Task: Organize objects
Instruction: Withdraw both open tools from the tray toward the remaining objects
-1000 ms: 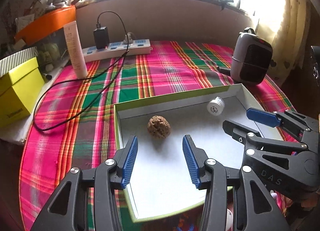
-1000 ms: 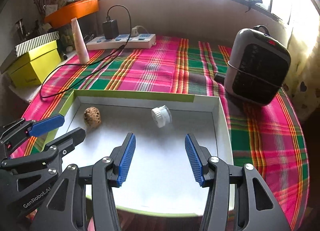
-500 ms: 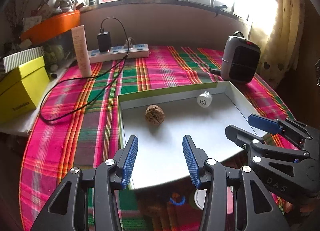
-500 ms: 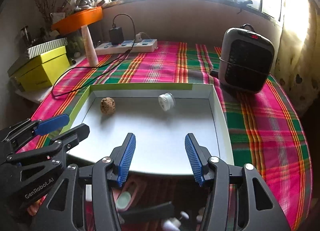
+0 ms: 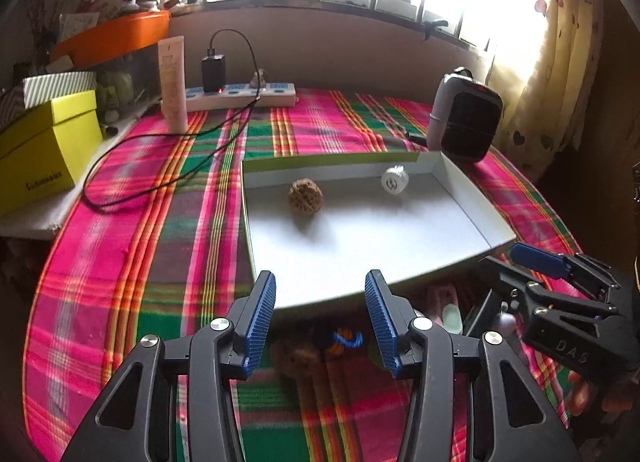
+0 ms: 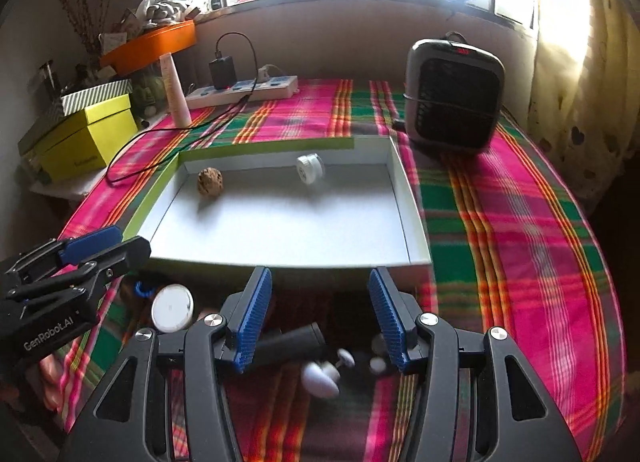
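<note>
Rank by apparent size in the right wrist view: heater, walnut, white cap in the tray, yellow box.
1. Heater.
2. Yellow box, though it sits farther off.
3. Walnut and white cap: too alike to rank.

A plaid-clothed table (image 6: pixel 500 221) carries a tray (image 6: pixel 408 197), heater (image 6: pixel 454 101) and power strip (image 6: pixel 244 91).

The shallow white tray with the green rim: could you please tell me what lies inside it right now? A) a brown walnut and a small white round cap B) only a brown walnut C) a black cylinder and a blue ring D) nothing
A: inside the shallow white tray with the green rim, the brown walnut lies toward the left and the small white round cap apart from it toward the right, both near the far wall.
</note>
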### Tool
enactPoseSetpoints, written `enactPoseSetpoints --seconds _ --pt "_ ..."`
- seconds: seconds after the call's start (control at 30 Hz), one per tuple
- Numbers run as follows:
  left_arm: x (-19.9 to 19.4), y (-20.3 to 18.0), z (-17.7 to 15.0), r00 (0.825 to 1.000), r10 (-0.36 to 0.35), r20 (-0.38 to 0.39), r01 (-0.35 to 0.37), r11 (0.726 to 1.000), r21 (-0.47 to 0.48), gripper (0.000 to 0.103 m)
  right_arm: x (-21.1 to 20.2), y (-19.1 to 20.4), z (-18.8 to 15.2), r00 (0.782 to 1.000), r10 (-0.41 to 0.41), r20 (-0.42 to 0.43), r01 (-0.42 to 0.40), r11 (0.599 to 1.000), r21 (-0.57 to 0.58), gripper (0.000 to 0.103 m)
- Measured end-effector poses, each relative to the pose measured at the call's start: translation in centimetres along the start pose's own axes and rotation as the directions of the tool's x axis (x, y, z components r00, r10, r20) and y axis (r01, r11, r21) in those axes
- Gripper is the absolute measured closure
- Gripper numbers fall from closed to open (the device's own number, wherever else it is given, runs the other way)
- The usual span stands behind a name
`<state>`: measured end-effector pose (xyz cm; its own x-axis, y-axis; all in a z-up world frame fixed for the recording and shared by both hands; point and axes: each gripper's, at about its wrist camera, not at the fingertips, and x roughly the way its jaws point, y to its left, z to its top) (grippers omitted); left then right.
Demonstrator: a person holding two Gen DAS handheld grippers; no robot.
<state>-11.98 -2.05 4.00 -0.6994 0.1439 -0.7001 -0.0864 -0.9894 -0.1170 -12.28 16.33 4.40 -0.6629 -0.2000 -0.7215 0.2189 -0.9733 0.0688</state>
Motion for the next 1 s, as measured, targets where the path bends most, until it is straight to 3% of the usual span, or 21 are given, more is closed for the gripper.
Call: enactPoseSetpoints --seconds 0.6,1.0 --pt "-2.1 -0.6 -3.0 0.996 -0.085 0.0 0.085 0.996 0.032 0.058 -2.7 -0.3 -2.8 0.999 -0.013 0.046 0.013 1.0 -0.001 0.051" --pt "-1.3 -0.3 -3.8 0.997 -0.069 -0.032 0.07 0.997 0.028 0.058 -2.4 -0.7 -4.6 1.0 -0.011 0.012 0.011 1.0 0.011 0.051"
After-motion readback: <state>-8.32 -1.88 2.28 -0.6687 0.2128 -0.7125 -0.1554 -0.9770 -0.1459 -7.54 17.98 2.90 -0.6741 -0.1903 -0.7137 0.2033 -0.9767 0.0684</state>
